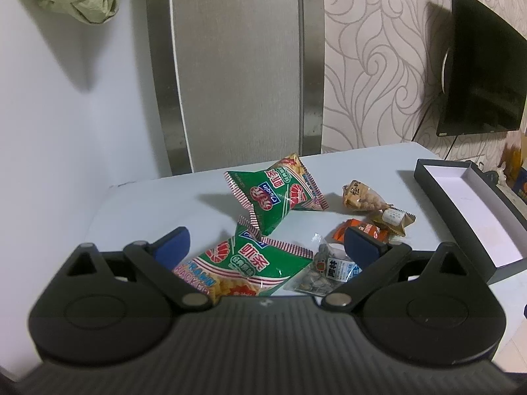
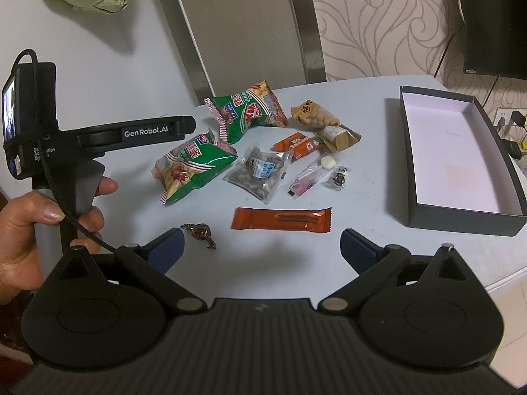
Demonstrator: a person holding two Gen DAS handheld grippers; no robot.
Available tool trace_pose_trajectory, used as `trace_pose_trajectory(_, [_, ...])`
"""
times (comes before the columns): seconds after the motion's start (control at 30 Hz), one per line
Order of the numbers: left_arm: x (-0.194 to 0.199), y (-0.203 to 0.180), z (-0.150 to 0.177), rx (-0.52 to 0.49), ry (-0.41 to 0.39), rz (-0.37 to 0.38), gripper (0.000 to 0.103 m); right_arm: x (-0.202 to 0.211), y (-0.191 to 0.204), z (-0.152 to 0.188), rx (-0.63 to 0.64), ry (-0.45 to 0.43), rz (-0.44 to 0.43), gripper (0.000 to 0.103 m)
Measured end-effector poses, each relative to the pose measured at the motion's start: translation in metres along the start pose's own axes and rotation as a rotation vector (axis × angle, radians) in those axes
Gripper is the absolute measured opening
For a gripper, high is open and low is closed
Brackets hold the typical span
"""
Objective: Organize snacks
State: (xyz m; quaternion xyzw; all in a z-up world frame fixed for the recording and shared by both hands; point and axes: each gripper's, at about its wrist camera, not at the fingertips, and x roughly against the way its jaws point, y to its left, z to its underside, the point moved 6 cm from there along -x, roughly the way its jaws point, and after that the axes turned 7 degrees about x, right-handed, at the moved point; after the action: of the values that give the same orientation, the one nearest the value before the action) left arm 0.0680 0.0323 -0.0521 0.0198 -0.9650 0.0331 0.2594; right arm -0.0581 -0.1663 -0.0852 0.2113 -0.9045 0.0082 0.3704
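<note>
- Left gripper (image 1: 266,247): jaws spread wide, nothing held. It hangs low over the table (image 1: 158,210), straddling the near end of the snack pile.
- Near prawn bag (image 1: 243,270): lies between the left fingers, just ahead of the tool body, at 12 o'clock.
- Seed pack (image 1: 326,273): touches the near prawn bag's right edge, close by the inner side of the left gripper's right finger.
- Far prawn bag (image 1: 273,194): propped up tilted beyond the near one, at 12 o'clock from the left gripper, clear of the fingers.
- Nut pouch (image 1: 362,197) and small orange pack (image 1: 369,230): at 1 o'clock, beyond the right finger.
- Box (image 1: 467,204): open, dark-walled, white inside, at 2 o'clock from the left gripper, apart from the pile.
- Right gripper (image 2: 262,247): jaws wide apart, empty, hanging above the table's near edge.
- Orange bar (image 2: 281,220): flat, at 12 o'clock from the right gripper, just ahead of the fingertips, not touching them.
- Brown wrapper (image 2: 199,233): at 11 o'clock, beside the right gripper's left finger.
- Lollipop (image 2: 313,174) and tiny candy (image 2: 339,176): side by side beyond the bar, at 12 to 1 o'clock.
- Left hand (image 2: 49,220): grips the left tool's handle at 9 o'clock in the right wrist view.
- From the right gripper, the box sits at 2 o'clock, well apart.
</note>
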Motion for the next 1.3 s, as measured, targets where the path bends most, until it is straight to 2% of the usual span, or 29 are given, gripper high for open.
trace_pose_trajectory(0.47, [0.004,0.007,0.005,0.015,-0.012,-0.003,0.102,-0.002,-0.006,0.000,-0.013,0.008,-0.002,0.102])
trace_pose_trajectory(0.63, [0.012,0.010,0.012,0.004,-0.012,0.048,0.101,-0.003,-0.014,-0.001,-0.029,-0.001,-0.019,0.102])
trace_pose_trajectory(0.73, [0.024,0.014,0.020,0.010,-0.026,0.104,0.102,-0.005,-0.018,-0.002,-0.023,-0.008,-0.029,0.102])
trace_pose_trajectory(0.83, [0.034,0.014,0.039,-0.029,-0.027,0.132,0.102,-0.011,-0.020,-0.003,0.003,-0.013,-0.045,0.102])
trace_pose_trajectory(1.07, [0.030,0.000,0.087,-0.089,0.043,0.210,0.100,-0.031,-0.021,0.001,0.098,0.007,-0.057,0.102])
trace_pose_trajectory(1.13, [0.026,-0.009,0.096,-0.131,0.051,0.239,0.094,-0.033,-0.020,0.001,0.102,0.011,-0.068,0.102])
trace_pose_trajectory(1.2, [0.017,-0.014,0.102,-0.177,0.070,0.264,0.080,-0.033,-0.020,-0.001,0.105,0.009,-0.073,0.102])
trace_pose_trajectory(1.3, [-0.005,-0.015,0.112,-0.197,0.139,0.273,0.066,-0.031,-0.023,-0.004,0.094,0.005,-0.083,0.102])
